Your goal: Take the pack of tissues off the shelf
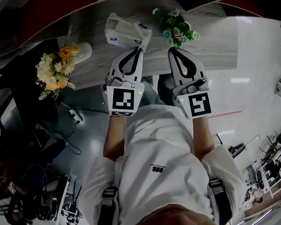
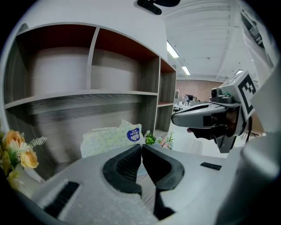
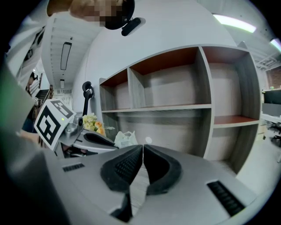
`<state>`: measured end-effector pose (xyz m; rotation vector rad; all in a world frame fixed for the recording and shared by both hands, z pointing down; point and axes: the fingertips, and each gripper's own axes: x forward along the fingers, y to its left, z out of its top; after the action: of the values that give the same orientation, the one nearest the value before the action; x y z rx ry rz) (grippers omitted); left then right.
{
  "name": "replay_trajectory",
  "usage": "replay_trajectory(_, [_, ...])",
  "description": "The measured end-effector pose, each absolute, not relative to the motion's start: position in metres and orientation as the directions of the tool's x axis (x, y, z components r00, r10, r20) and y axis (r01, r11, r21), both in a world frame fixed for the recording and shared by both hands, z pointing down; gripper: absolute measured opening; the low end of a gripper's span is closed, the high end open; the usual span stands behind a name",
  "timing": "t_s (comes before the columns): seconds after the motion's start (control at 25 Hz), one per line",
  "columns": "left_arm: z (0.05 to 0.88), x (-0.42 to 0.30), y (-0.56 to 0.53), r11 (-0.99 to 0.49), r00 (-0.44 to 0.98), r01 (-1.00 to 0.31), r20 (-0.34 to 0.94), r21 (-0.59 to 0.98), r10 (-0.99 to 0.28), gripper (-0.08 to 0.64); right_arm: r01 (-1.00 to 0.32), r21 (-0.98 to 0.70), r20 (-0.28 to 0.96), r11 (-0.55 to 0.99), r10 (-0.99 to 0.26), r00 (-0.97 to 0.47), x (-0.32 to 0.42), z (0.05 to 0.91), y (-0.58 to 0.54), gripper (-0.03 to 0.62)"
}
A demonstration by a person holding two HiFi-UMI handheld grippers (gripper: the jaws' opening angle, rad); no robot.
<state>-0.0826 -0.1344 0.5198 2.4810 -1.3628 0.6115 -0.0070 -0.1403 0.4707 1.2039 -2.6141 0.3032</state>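
The pale crinkled plastic pack of tissues [image 1: 126, 32] lies on the grey wood-grain shelf [image 1: 219, 43], towards its back edge and just beyond the left gripper [image 1: 136, 49]. The right gripper [image 1: 173, 49] hangs alongside. Only the gripper views show each pair of jaws pressed together on nothing, and the bare upper compartments [image 2: 61, 66].

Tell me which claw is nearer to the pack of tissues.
Left. The left claw points at the pack of tissues, with its tips close in front of it. The right claw is off to the pack's right, by the small flowers.
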Motion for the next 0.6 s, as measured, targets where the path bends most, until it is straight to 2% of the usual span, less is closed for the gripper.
replay_trajectory(0.6, [0.59, -0.08, -0.128, -0.546, 0.48, -0.836, 0.548, 0.051, -0.685, 0.034, -0.774, -0.122, 0.361, 0.622, -0.698, -0.618, -0.005, 0.524, -0.134, 0.028])
